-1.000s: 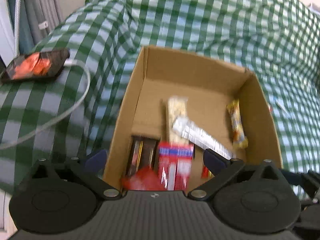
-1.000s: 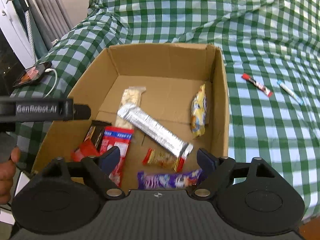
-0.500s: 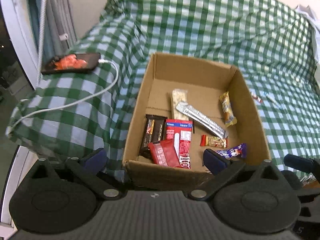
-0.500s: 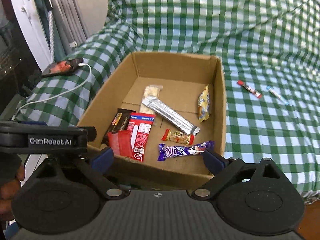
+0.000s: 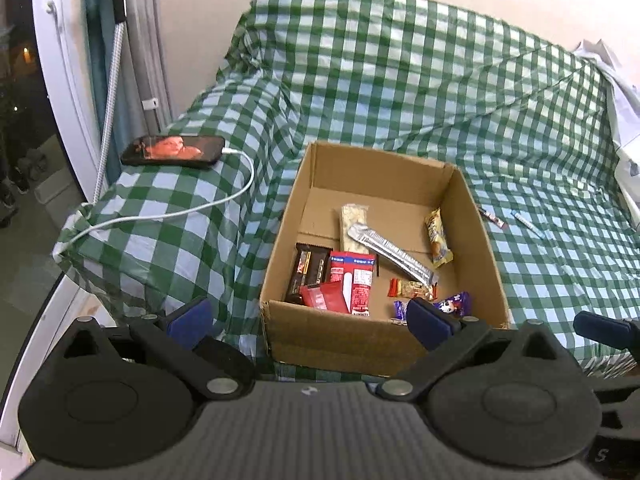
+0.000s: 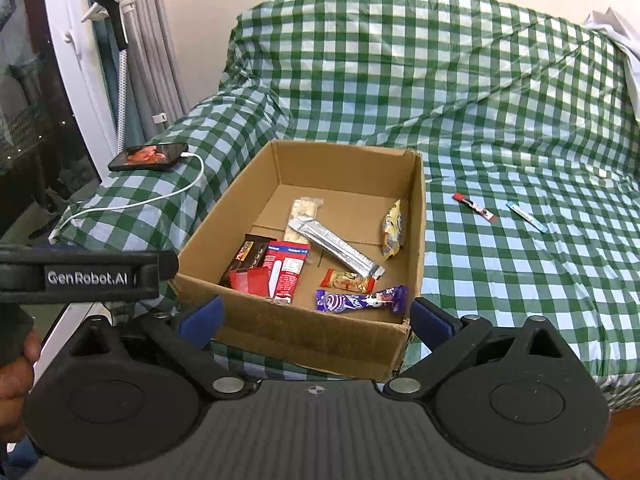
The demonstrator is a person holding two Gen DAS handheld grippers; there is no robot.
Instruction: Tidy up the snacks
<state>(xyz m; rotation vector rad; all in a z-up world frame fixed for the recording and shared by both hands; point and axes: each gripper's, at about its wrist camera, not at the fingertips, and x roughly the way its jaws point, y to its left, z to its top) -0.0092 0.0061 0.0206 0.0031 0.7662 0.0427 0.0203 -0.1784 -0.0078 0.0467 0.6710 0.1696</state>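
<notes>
An open cardboard box (image 5: 384, 340) (image 6: 308, 344) stands on the green checked bed cover. Inside lie several snacks: a silver bar (image 6: 336, 248), a purple wrapper (image 6: 360, 300), a red-and-white pack (image 6: 286, 270), a yellow packet (image 6: 393, 228) and a dark bar (image 5: 308, 272). A red stick (image 6: 474, 208) and a blue stick (image 6: 528, 216) lie on the cover to the right of the box. My left gripper (image 5: 310, 320) hangs open in front of the box's near wall, holding nothing. My right gripper (image 6: 316, 320) is also back from the box, its jaws opening with nothing gripped.
A phone (image 5: 172, 152) on a white cable (image 5: 208, 208) rests on the cover's left corner, beside a window frame (image 5: 60, 80) and curtain. The bed's edge drops away at the left and front. A hand (image 6: 12, 380) holds the left gripper's body.
Both grippers have drawn back and up from over the box, so the whole box and bed now show. The right jaws have spread wider.
</notes>
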